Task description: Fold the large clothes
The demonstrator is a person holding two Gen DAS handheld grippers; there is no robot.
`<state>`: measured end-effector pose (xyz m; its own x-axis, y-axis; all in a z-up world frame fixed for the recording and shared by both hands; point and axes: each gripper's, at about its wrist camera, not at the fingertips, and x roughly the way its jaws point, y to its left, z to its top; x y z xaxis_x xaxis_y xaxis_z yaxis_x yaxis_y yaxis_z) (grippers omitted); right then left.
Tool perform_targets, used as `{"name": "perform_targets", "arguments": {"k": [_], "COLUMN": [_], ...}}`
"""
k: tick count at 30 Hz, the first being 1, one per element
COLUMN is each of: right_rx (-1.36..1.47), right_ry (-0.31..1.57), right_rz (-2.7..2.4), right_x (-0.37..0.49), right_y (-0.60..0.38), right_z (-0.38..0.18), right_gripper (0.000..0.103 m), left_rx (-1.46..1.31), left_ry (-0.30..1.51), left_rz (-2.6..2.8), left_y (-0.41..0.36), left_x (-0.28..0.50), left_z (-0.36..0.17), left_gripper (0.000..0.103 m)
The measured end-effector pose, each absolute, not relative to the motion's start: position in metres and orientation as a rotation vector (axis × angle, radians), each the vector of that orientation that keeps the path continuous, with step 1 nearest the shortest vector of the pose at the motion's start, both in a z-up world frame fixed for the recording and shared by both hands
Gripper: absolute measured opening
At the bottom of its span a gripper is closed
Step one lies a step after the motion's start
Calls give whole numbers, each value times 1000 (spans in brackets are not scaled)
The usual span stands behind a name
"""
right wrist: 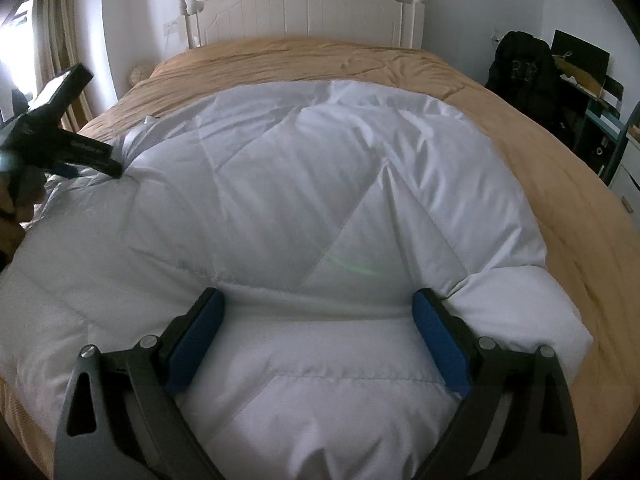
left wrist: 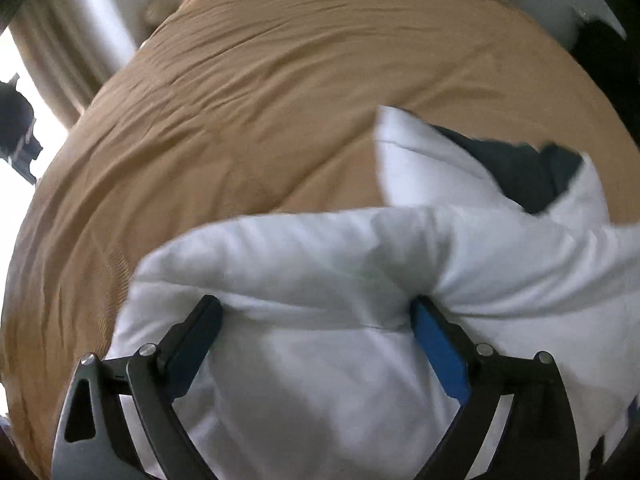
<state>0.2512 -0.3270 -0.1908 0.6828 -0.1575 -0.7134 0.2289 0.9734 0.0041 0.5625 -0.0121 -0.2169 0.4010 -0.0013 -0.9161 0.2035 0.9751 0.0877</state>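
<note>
A puffy white quilt (right wrist: 280, 184) lies folded over on a bed with a tan cover (right wrist: 540, 184). My right gripper (right wrist: 316, 300) hangs open just above the quilt's near fold, with its blue pads wide apart and fabric bulging between them. My left gripper (left wrist: 316, 306) is also open, and the white quilt (left wrist: 320, 368) fills the gap between its fingers; the picture is blurred. In the right wrist view the left gripper (right wrist: 112, 168) touches the quilt's left edge with its tips, a hand (right wrist: 16, 216) behind it. A dark patch (left wrist: 520, 172) shows between raised white folds.
A white headboard (right wrist: 304, 4) stands against the far wall. Curtains (right wrist: 60, 48) and a bright window are at the left. A black jacket (right wrist: 520, 76) hangs over furniture right of the bed, next to shelves (right wrist: 600, 120). The tan cover (left wrist: 240, 120) stretches beyond the quilt.
</note>
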Motion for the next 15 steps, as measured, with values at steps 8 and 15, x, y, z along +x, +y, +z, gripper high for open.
{"name": "perform_targets", "arguments": {"k": [8,15], "right_rx": [93,91], "right_ry": [786,787], "right_rz": [-229,-230], "right_x": [253,253], "right_y": [-325,-325], "right_z": [-194,-194], "right_gripper": [96,97], "left_rx": [102,208], "left_ry": [935,830], "left_rz": [-239,-357], "left_y": [29,8], "left_x": [499,396], "left_z": [-126,-144], "left_gripper": [69,78]}}
